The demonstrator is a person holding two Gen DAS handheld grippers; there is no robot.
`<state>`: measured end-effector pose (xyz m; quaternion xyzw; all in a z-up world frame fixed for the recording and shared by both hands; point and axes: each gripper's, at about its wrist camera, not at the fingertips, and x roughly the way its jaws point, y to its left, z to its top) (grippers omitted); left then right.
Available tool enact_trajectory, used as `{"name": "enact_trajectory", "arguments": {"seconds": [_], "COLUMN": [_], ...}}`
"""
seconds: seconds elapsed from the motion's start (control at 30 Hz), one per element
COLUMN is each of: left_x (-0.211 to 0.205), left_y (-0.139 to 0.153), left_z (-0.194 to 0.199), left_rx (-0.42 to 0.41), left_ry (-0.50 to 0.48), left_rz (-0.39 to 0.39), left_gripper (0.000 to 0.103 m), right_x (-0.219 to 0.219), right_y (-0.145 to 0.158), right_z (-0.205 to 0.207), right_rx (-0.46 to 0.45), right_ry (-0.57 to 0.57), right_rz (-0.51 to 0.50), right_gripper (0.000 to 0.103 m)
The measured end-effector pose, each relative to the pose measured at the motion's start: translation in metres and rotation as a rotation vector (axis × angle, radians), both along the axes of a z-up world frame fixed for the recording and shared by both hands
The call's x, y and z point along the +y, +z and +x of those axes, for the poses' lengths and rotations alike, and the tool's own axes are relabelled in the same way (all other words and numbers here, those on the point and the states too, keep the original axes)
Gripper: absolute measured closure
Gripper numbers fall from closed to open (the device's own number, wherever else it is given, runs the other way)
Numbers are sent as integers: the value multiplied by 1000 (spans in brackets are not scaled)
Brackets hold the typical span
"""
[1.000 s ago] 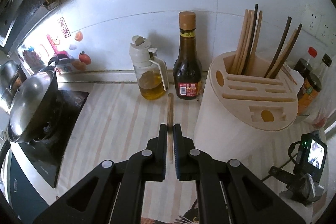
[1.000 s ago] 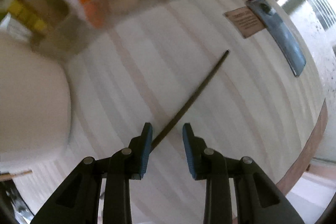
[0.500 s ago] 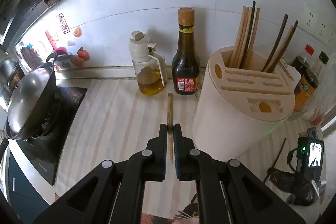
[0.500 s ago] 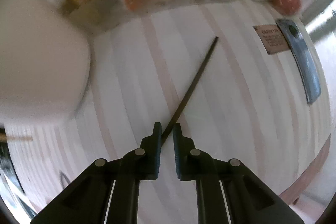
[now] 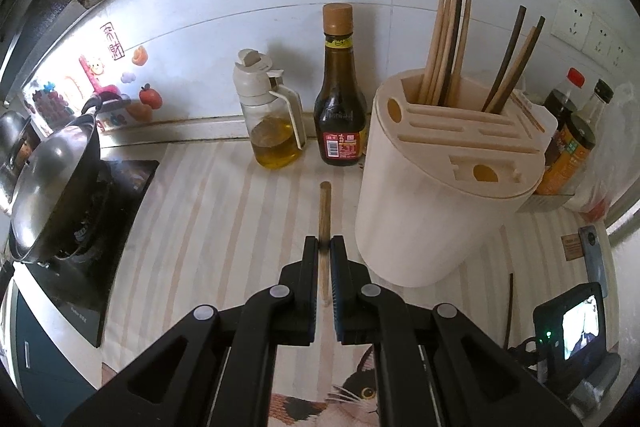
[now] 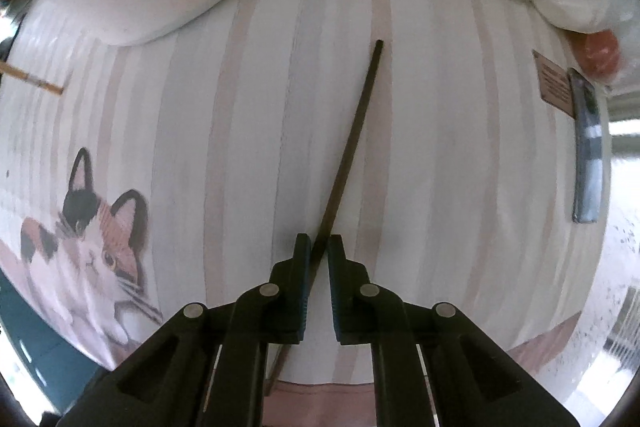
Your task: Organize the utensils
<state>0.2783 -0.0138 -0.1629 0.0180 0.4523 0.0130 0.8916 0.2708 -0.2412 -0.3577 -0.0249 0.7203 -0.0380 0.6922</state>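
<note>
In the left wrist view my left gripper (image 5: 325, 247) is shut on a light wooden chopstick (image 5: 324, 211), which sticks out ahead of the jaws over the striped mat. To its right stands the cream utensil holder (image 5: 444, 211) with several wooden and dark chopsticks upright in its back slots. In the right wrist view my right gripper (image 6: 319, 247) points down at the mat and is shut on a dark chopstick (image 6: 352, 143), which runs away from the jaws towards the top right. That same dark chopstick (image 5: 509, 307) shows right of the holder in the left view.
An oil jug (image 5: 272, 119) and a soy sauce bottle (image 5: 340, 99) stand against the wall. A lidded wok (image 5: 52, 183) sits on the stove at left. Jars (image 5: 568, 151) crowd behind the holder. A phone (image 6: 588, 147) lies at the mat's right edge.
My right gripper closed its jaws on the dark chopstick and rolled, so the chopstick now points more straight ahead. The left gripper kept its hold on the wooden chopstick and hardly moved.
</note>
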Motion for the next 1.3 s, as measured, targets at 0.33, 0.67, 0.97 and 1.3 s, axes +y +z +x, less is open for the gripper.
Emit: {"name": "enact_trajectory", "arguments": {"seconds": [0.33, 0.67, 0.97, 1.3], "left_x": [8, 14, 23, 21], "left_y": [1, 14, 66, 167], "left_z": [-3, -11, -22, -8], "left_rx": [2, -17, -73, -226], "left_ry": [10, -4, -57, -121], "left_rz": [-2, -10, -97, -199], "left_gripper": [100, 100, 100, 100], "right_x": [-6, -20, 4, 13], "right_y": [11, 73, 169, 290], "right_z": [-27, -69, -46, 19], "right_rx": [-120, -393, -666, -959], "right_ry": [-101, -135, -165, -144], "right_rz": [55, 134, 208, 300], "right_gripper": [97, 98, 98, 98]}}
